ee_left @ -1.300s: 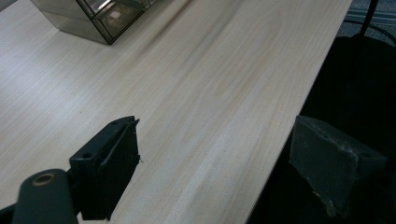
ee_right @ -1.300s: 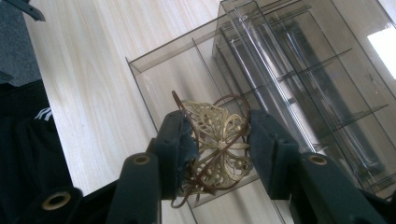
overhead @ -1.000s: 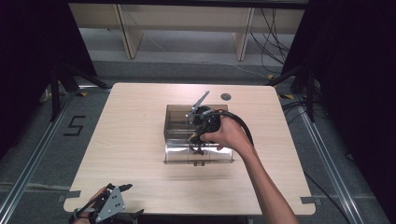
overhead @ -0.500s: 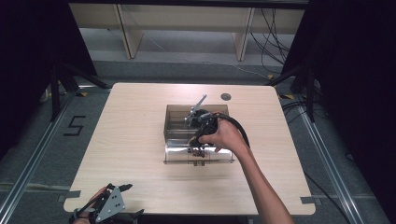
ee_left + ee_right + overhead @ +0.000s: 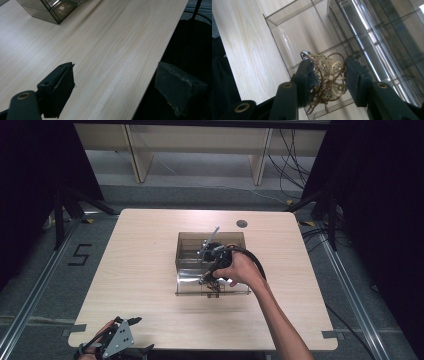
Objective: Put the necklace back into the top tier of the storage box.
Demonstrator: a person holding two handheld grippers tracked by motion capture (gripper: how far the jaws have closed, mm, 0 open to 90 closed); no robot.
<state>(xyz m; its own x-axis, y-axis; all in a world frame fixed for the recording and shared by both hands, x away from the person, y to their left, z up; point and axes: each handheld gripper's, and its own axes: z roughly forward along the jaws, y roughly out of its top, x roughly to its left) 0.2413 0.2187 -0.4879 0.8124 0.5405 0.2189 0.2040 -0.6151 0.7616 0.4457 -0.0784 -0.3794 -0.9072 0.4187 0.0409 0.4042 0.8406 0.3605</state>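
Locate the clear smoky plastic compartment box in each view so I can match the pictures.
High view: the clear smoky plastic compartment box sits mid-table, under the right gripper.
Left gripper view: its corner is at top left, far past the open jaws.
Right gripper view: its walls lie behind the gold filigree ornament between the jaws.
Shared landmark: the pale wooden table.
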